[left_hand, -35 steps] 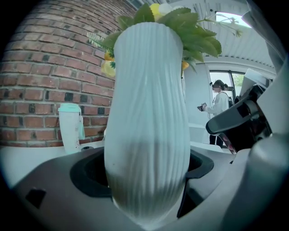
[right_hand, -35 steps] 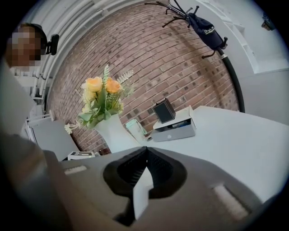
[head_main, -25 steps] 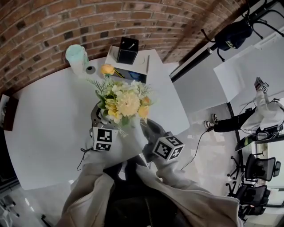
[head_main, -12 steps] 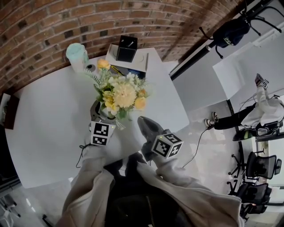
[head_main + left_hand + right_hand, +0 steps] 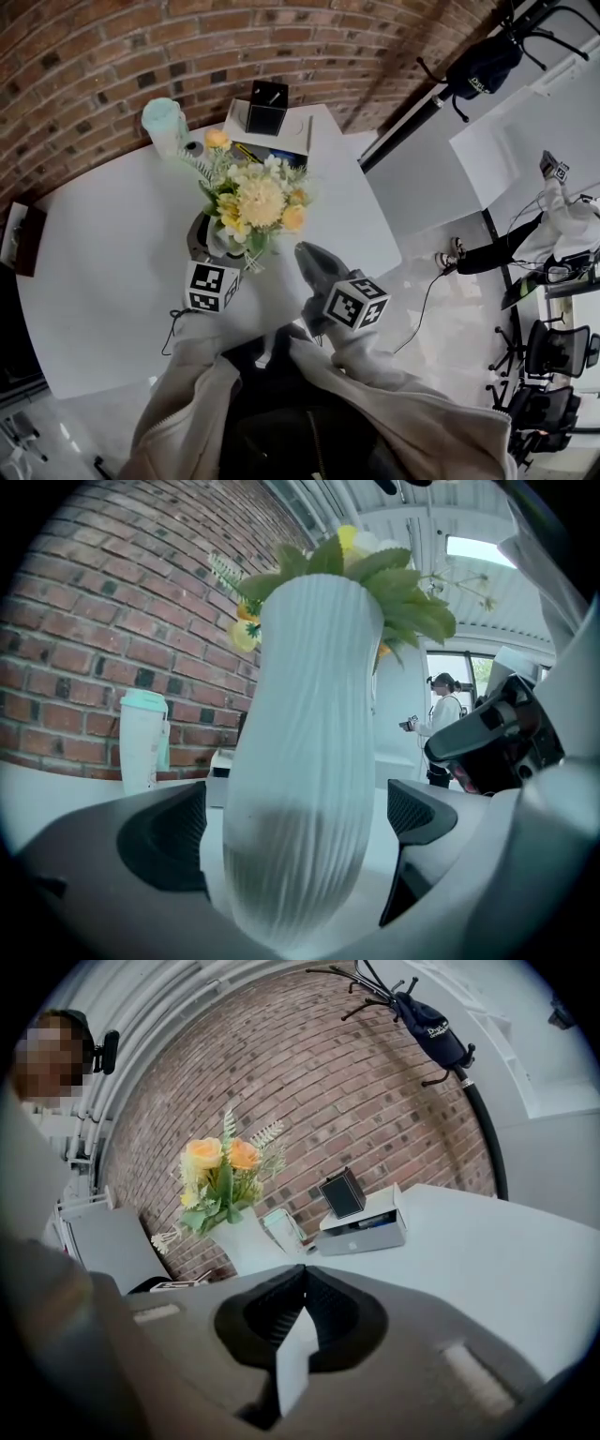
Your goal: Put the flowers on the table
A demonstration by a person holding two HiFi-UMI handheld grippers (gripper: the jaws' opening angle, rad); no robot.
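Observation:
A bunch of yellow and cream flowers [image 5: 258, 202] stands upright in a ribbed white vase [image 5: 309, 761] on the white table [image 5: 103, 253]. My left gripper [image 5: 214, 251] has its jaws either side of the vase's lower body. They are opening, and a gap shows between each pad [image 5: 164, 836] and the vase. My right gripper [image 5: 314, 267] is to the right of the vase, apart from it and shut on nothing. The right gripper view shows the flowers [image 5: 220, 1180] and vase [image 5: 246, 1241] to the left of its closed jaws.
At the far side of the table stand a mint-lidded cup [image 5: 164, 122] and a black box [image 5: 267, 105] on a flat white box [image 5: 286, 141]. A dark object [image 5: 19, 239] lies at the table's left edge. A brick wall runs behind; the floor, office chairs [image 5: 553, 356] and a person [image 5: 562, 225] are to the right.
The flowers and vase have shifted slightly away from me over the table. The right gripper has come away from the vase. The left gripper stays around it.

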